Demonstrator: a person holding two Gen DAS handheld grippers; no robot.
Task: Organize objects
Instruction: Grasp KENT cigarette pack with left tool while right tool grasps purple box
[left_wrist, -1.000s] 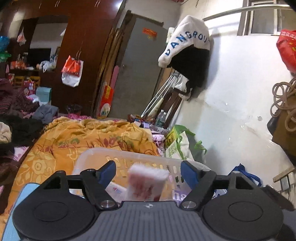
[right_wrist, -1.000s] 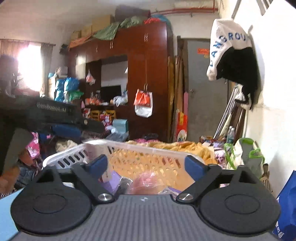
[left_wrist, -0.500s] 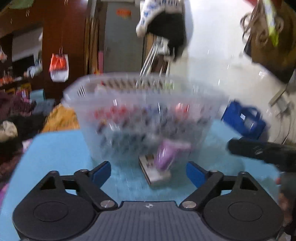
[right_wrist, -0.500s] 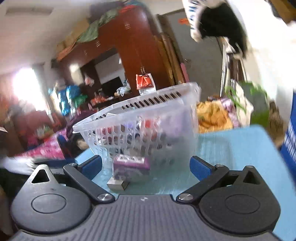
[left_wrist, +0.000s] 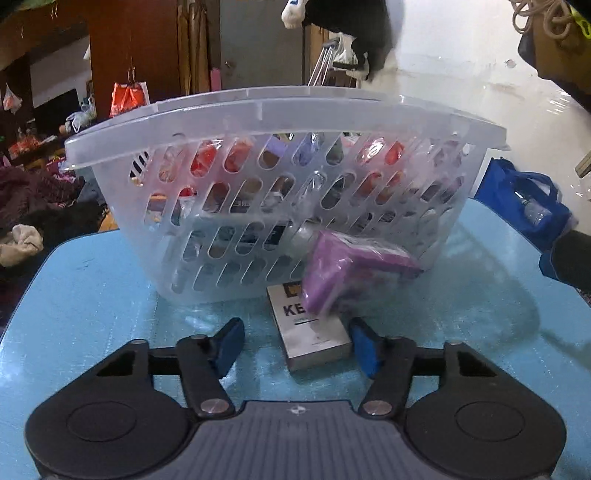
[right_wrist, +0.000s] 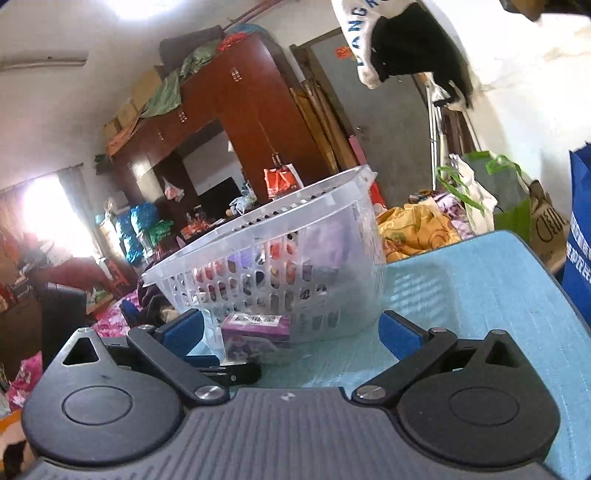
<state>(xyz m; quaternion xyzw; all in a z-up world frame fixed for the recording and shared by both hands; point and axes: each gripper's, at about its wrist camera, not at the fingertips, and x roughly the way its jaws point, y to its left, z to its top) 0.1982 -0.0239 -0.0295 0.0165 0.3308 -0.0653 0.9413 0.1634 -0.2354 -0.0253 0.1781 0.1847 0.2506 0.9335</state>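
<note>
just ahead of the left gripper (left_wrist: 297, 347), its jaws closing but not yet touching, a silver box (left_wrist: 314, 332) is lying under a purple packet (left_wrist: 343, 273); the right gripper (right_wrist: 291, 332) is gaping wide, grasping nothing.

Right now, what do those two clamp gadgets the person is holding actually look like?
Both look alike. The left hand-held gripper and the right hand-held gripper each have a grey ribbed plastic body, two round black discs beside it, black linkage bars with silver pivot screws, and flat blue finger pads. No cables or sleeves show.
</note>
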